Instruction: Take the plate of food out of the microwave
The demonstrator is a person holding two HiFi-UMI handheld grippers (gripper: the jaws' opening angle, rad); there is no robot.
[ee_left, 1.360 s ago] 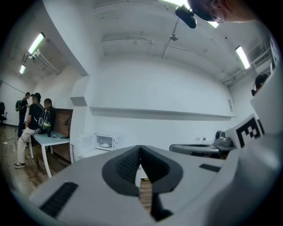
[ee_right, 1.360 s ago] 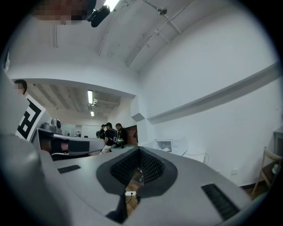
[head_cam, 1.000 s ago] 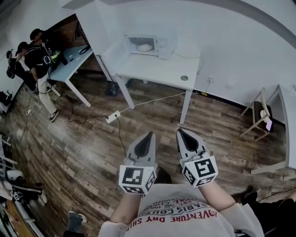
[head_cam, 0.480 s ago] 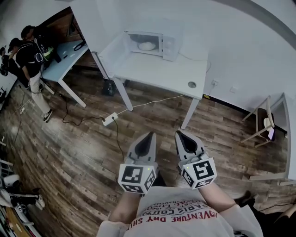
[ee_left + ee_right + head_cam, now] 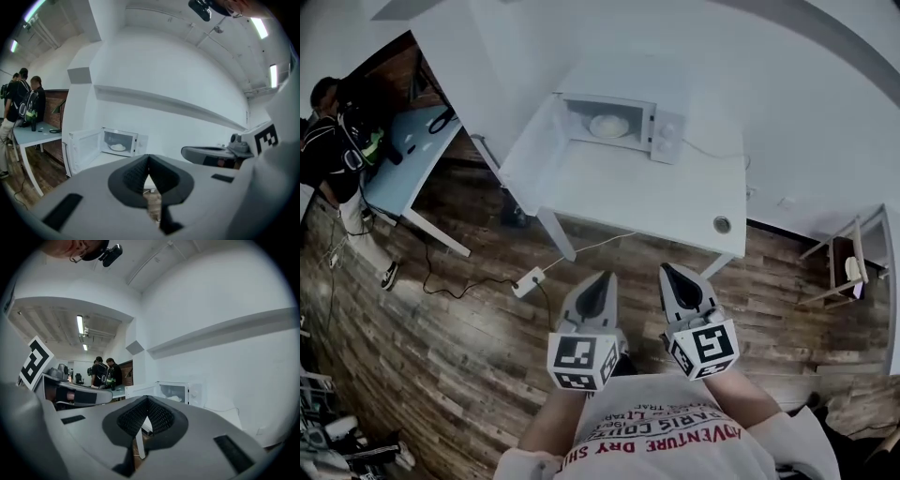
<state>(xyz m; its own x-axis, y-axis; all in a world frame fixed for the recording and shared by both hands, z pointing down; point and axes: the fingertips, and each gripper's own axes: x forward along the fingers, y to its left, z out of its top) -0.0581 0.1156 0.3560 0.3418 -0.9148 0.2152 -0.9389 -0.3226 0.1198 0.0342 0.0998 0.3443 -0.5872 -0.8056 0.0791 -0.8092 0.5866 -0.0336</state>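
While left claw (image 5: 601,277) and right claw (image 5: 668,269) hover (closed), table edge (image 5: 637,223) lies ahead.

The white microwave (image 5: 667,131) stands at the far edge of the white tabletop (image 5: 628,192), its door (image 5: 542,136) swung wide open to the left. Inside, a pale plate of food (image 5: 608,125) lies flat.

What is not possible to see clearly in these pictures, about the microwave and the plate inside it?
- Food on the plate: too small in every view to name.
- Buttons of the microwave: too small and blurred, head view.
- Table, left tool view: mostly hidden behind the body of the left tool.
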